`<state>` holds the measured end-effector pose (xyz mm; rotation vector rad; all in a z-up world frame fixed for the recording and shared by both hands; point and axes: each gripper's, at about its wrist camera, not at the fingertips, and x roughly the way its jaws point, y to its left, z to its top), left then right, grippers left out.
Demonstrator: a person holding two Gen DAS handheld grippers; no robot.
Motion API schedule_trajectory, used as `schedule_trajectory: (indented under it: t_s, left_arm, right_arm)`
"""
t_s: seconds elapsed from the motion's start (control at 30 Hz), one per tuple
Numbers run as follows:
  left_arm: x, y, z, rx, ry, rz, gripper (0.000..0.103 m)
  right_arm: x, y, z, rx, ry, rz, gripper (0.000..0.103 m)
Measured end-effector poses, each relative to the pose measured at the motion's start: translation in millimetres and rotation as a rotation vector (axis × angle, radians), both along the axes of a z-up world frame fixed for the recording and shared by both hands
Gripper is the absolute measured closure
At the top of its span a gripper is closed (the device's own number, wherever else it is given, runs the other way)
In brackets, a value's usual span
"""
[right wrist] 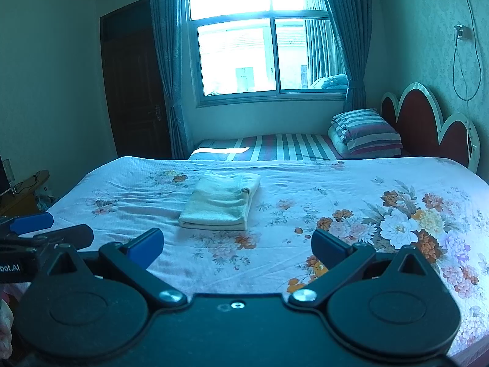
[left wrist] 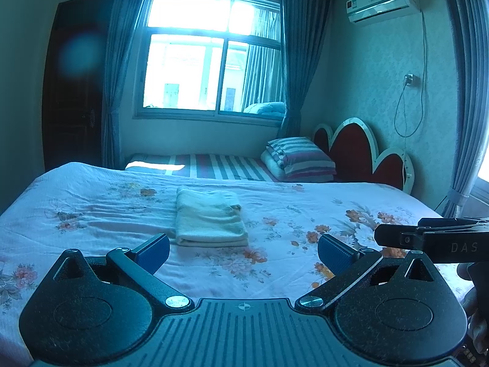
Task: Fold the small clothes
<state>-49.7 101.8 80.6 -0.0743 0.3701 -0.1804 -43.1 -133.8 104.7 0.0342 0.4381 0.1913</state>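
Note:
A pale cream garment [left wrist: 209, 217] lies folded into a neat rectangle on the floral bedspread [left wrist: 91, 208]; it also shows in the right wrist view [right wrist: 221, 202]. My left gripper [left wrist: 243, 252] is open and empty, held above the bed just short of the garment's near edge. My right gripper [right wrist: 237, 246] is open and empty, a little nearer than the garment and to its right. Part of the right gripper shows at the right edge of the left wrist view [left wrist: 434, 238]. The left gripper's blue fingertips [right wrist: 32, 223] show at the left edge of the right wrist view.
The floral bedspread [right wrist: 366, 202] covers a wide bed. Behind it is a striped bed [left wrist: 226, 165] with a folded striped quilt and pillow [left wrist: 301, 159] and a red headboard [left wrist: 363, 150]. A window [left wrist: 214, 58] with curtains, a dark door [left wrist: 73, 85] and a low wooden stand [right wrist: 24, 192] at the left.

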Motion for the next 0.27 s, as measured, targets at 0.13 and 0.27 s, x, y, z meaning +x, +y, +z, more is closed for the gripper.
schedule_trajectory:
  t_s: [0.13,0.27]
  left_arm:
    - [1.5,1.7,-2.5,0.012,-0.018,0.012,0.001]
    - [4.9,4.8,-1.8,0.004,-0.018,0.018,0.001]
  right_arm:
    - [1.3,-0.2,-0.6,0.001,0.005,0.001,0.001]
    - [6.4,0.0,-2.7,-0.003,0.013,0.006,0.001]
